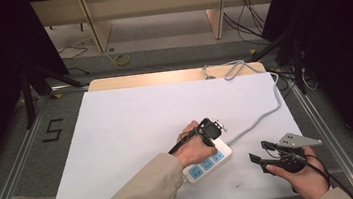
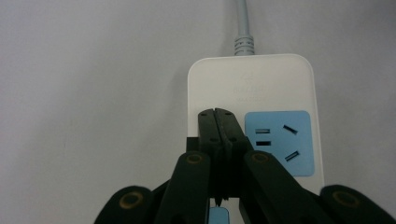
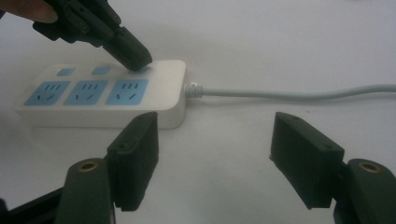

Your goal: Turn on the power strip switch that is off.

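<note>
A white power strip [image 1: 211, 163] with three blue sockets lies on the white table [image 1: 128, 135], right of centre. Its grey cable [image 1: 262, 117] runs off to the back right. A hand holds my left gripper [image 1: 212, 134] down on the strip's cable end. Its jaws are shut, with the tips [image 2: 215, 114] resting on the strip [image 2: 252, 79] beside a blue socket [image 2: 280, 140]. From the right gripper view, that left gripper [image 3: 133, 57] touches a small blue button on the strip [image 3: 163, 88]. My right gripper [image 1: 260, 151] hovers open to the right of the strip, empty [image 3: 217, 140].
The cable [image 3: 289, 93] lies across the table in front of my right gripper. More grey cable [image 1: 226, 68] is looped at the table's back edge. Black frame legs and metal rails flank the table on both sides.
</note>
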`<action>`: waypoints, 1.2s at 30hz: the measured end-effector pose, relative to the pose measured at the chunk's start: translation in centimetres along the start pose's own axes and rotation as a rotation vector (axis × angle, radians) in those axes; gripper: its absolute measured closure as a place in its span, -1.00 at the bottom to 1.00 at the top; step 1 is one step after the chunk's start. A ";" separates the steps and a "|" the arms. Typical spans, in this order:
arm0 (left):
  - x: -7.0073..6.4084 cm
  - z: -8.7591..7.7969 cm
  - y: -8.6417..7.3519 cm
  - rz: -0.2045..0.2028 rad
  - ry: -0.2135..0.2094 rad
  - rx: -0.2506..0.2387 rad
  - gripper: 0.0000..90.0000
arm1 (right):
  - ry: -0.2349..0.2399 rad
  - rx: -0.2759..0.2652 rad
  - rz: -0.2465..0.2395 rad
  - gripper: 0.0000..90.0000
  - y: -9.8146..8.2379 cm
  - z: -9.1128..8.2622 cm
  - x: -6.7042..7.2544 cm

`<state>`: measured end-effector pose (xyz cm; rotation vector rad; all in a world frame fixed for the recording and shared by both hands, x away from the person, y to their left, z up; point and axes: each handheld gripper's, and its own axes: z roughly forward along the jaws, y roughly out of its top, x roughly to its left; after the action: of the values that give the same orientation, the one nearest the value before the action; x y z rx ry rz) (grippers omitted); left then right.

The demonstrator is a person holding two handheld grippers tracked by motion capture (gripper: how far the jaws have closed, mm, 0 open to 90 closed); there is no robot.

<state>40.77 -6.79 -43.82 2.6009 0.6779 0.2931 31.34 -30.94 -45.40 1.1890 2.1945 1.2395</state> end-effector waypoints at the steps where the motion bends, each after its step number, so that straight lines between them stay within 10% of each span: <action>1: 0.0 0.0 0.0 0.009 0.002 0.004 1.00 | 0.000 0.001 0.000 -0.27 0.0 0.0 0.0; 36: 0.1 -0.2 -0.5 0.003 -0.014 -0.034 1.00 | -0.001 -0.004 0.002 -0.27 0.0 -0.1 -0.2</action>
<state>40.58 -6.27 -43.82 2.5696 0.6582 0.2848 31.39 -31.10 -45.35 1.1907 2.1893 1.2436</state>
